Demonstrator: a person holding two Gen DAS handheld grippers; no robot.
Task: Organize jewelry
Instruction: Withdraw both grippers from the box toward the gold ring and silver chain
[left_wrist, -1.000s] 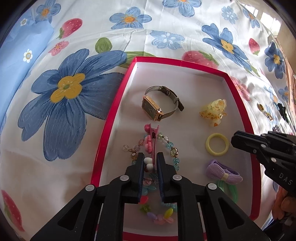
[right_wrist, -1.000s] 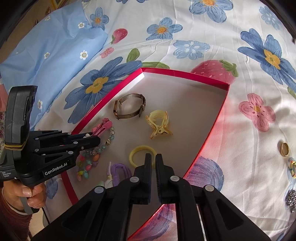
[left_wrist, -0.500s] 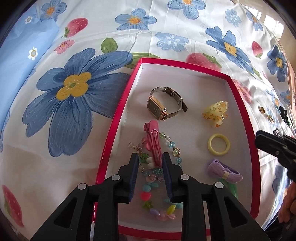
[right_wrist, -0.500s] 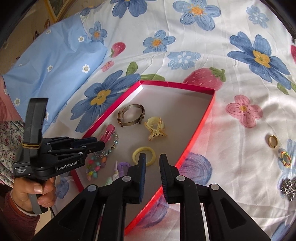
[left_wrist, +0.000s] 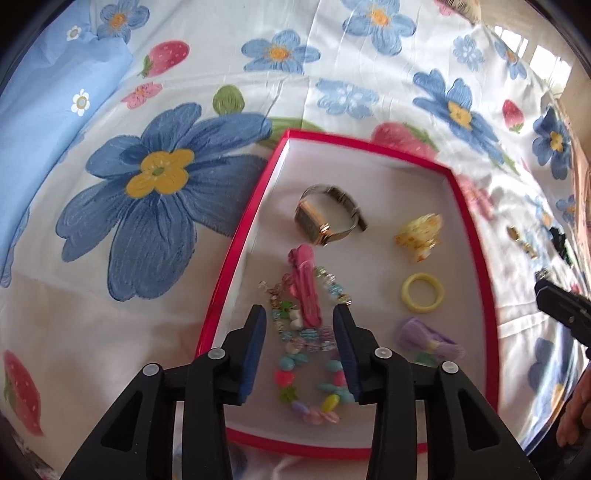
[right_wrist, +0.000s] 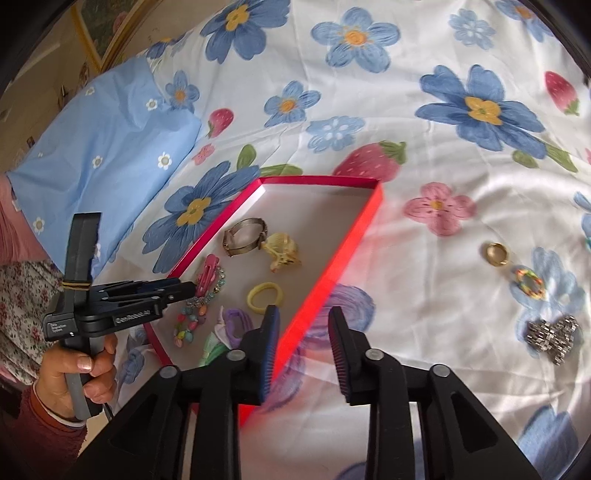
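A red-rimmed tray (left_wrist: 236, 251) (right_wrist: 347, 258) lies on the flowered bedsheet. In it are a watch (left_wrist: 325, 218), a yellow claw clip (left_wrist: 419, 232), a yellow ring band (left_wrist: 422, 292), a purple bow tie (left_wrist: 428, 338), a beaded bracelet (left_wrist: 306, 369) and a pink hair clip (left_wrist: 304, 286) lying on the beads. My left gripper (left_wrist: 300, 319) is open just above the pink clip's near end, holding nothing. My right gripper (right_wrist: 303, 328) is open and empty over the tray's right rim. A gold ring (right_wrist: 496, 254), a multicoloured ring (right_wrist: 528, 282) and a silver sparkly piece (right_wrist: 552, 334) lie on the sheet to its right.
A light blue pillow (right_wrist: 99, 147) lies at the far left. The left gripper's body and the hand holding it (right_wrist: 85, 362) show at the left in the right wrist view. Small gold and dark pieces (left_wrist: 524, 240) lie on the sheet right of the tray.
My left gripper let go of the pink hair clip, which now rests on the beads, and opened wide. My right gripper opened and drew back to the right, off the tray.
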